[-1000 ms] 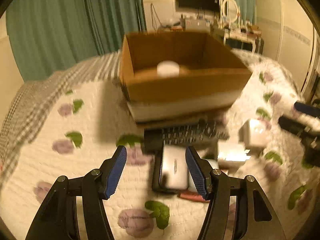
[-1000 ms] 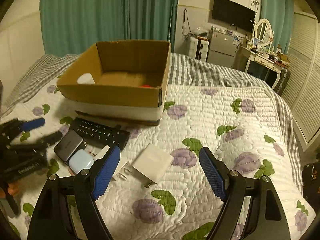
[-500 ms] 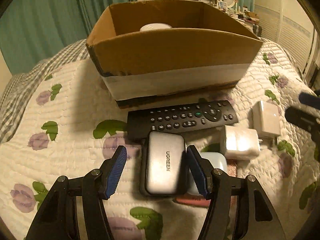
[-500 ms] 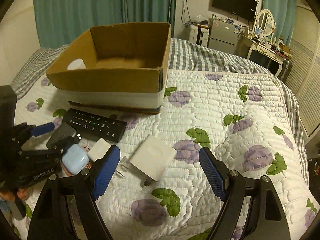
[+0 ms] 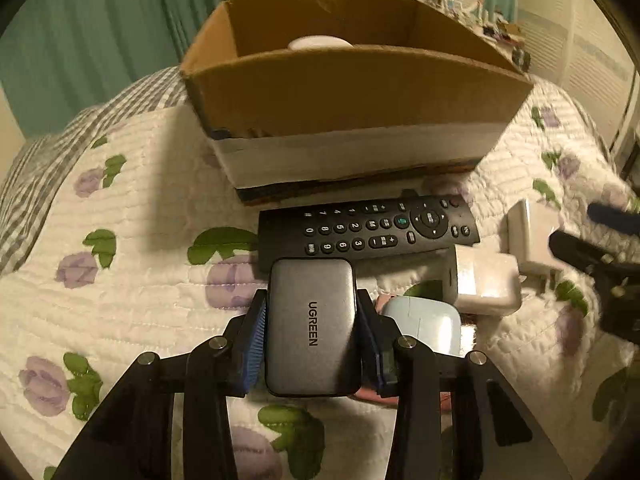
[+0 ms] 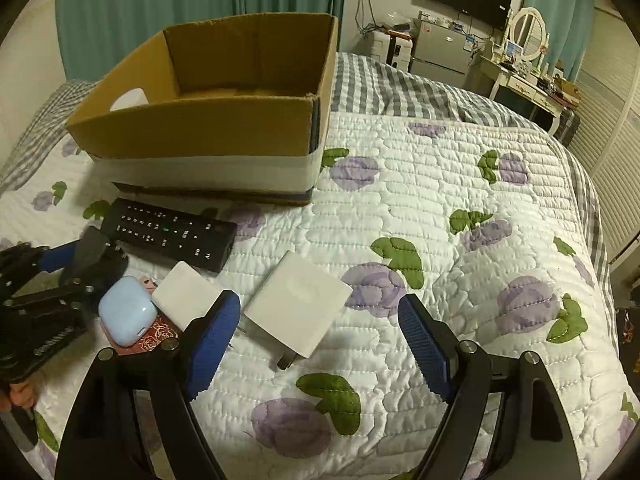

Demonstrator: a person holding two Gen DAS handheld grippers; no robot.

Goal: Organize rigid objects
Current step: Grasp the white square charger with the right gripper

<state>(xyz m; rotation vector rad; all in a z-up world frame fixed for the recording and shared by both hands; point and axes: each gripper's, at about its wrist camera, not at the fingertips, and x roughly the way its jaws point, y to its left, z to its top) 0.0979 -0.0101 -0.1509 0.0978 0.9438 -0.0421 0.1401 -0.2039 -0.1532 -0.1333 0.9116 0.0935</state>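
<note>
From the left wrist, the left gripper [image 5: 312,332] is seen with its jaws closing on a grey UGREEN power bank [image 5: 312,326], whose long sides are met by the blue pads [image 5: 256,334]. The power bank lies on the flowered quilt [image 5: 132,280]. Just beyond its far end a black remote control [image 5: 368,226] is laid crosswise, and behind that the way is blocked by the near wall of an open cardboard box [image 5: 352,92], in which a white rounded object [image 5: 320,43] is partly seen. A pale blue earbud case [image 5: 424,326] sits just beside the right finger, with a white charger [image 5: 484,284] behind it. Something reddish shows under the case; what it is cannot be told.

From the right wrist, the right gripper [image 6: 320,328] is held spread wide, nothing pinched. A flat white plug adapter [image 6: 298,302] lies between and just ahead of its fingertips, apart from both. The left finger is crowded by the white charger [image 6: 186,292], the earbud case [image 6: 126,308] and a patterned red item [image 6: 154,334] beneath them. The remote control [image 6: 168,232] and box [image 6: 208,128] are seen further off, and the left gripper [image 6: 80,260] at the left edge.
</note>
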